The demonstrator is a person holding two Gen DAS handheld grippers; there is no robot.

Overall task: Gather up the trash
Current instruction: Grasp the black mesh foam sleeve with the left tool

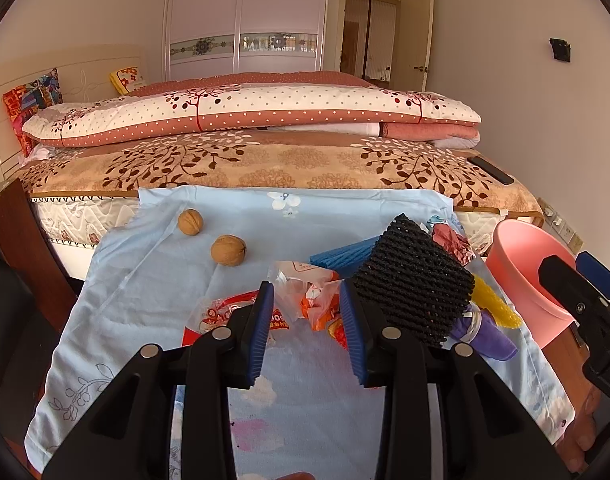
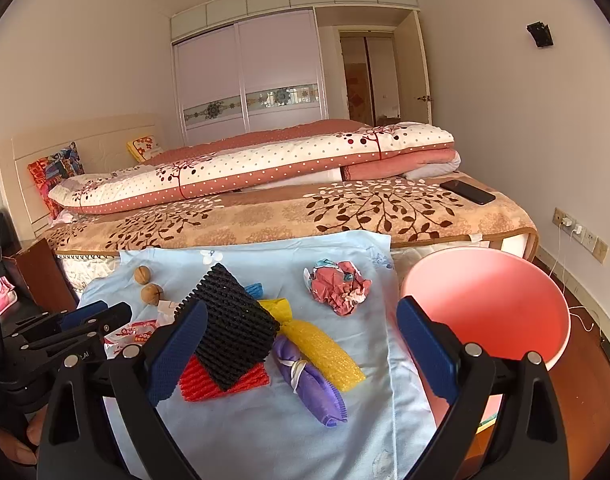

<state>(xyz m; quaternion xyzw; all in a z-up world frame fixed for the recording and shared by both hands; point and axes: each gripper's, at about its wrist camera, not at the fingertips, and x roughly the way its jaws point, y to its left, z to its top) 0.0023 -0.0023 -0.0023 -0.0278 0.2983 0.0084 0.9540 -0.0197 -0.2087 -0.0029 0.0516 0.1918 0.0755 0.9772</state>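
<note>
Pointing down toward the light blue cloth (image 1: 153,304), the left gripper (image 1: 307,312) filled the bottom centre of the left wrist view. Its two blue pads stood apart, with a moderate gap, and they pressed on nothing. A crumpled clear and orange wrapper (image 1: 305,296) showed in the gap, a little beyond the tips, and I cannot tell if the tips touched it. A red and white wrapper (image 1: 221,314) lay at the left finger.

In the right wrist view the right gripper (image 2: 301,344) was spread very wide and held nothing. Between its pads lay the black foam net (image 2: 233,332), on top of a red foam net (image 2: 225,384), then a yellow foam net (image 2: 325,352) and a purple cloth roll (image 2: 309,380). The left pad was in front of the black net's edge; contact was not clear. A crumpled pink paper ball (image 2: 339,286) lay in the middle of the frame. The pink bin (image 2: 485,304) stood at the right, just behind the right pad. Two walnuts (image 2: 149,286) rested at the centre left.
</note>
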